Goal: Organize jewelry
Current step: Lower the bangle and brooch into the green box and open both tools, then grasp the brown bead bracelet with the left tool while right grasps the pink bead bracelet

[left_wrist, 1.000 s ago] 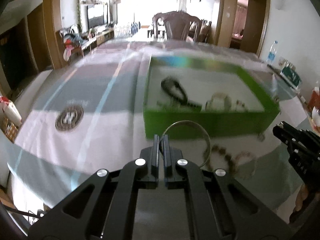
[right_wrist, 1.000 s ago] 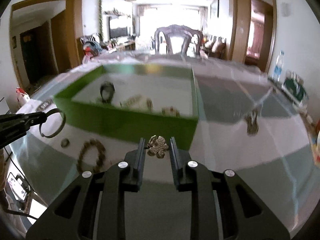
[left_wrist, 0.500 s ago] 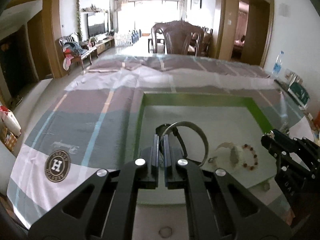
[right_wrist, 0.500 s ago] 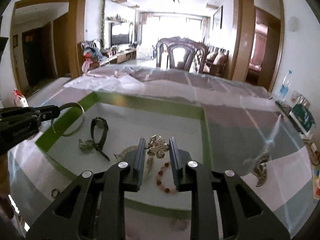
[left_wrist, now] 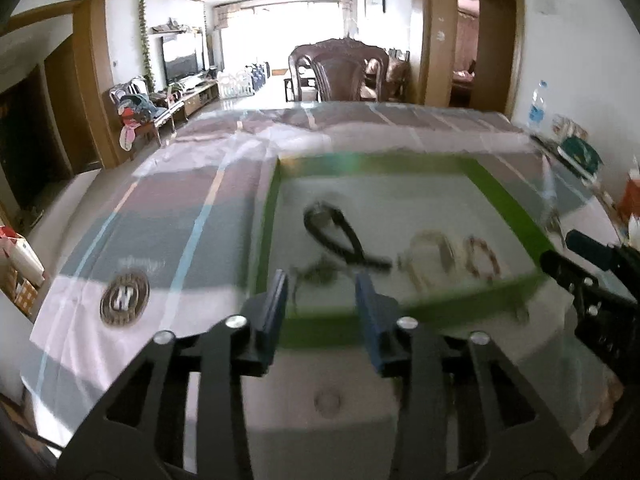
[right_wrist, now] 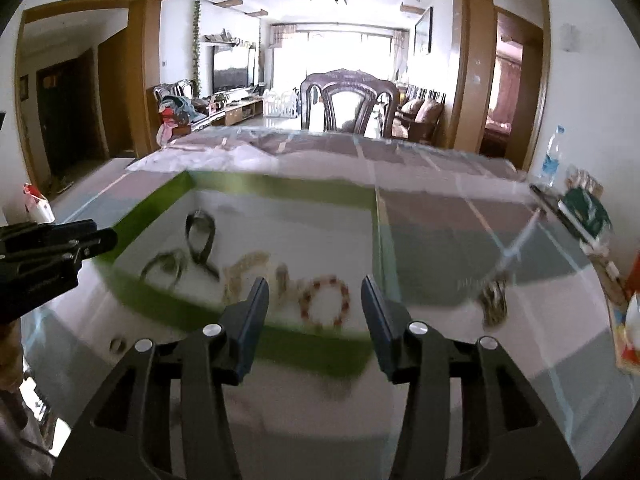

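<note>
Both tongs gape empty over the green tray

Left tongs (left_wrist: 321, 294) and right tongs (right_wrist: 314, 300) stand apart at the tray's (right_wrist: 256, 190) near wall; inside lie a black strap (right_wrist: 200, 236), bangle (right_wrist: 164, 266) and red bead bracelet (right_wrist: 324, 300).

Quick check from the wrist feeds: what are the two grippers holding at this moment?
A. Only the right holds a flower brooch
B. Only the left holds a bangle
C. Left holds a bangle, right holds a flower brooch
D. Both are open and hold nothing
D. The left gripper and the right gripper both have their jaws spread wide with nothing between them, in front of the green tray that holds the red bead bracelet.
</note>
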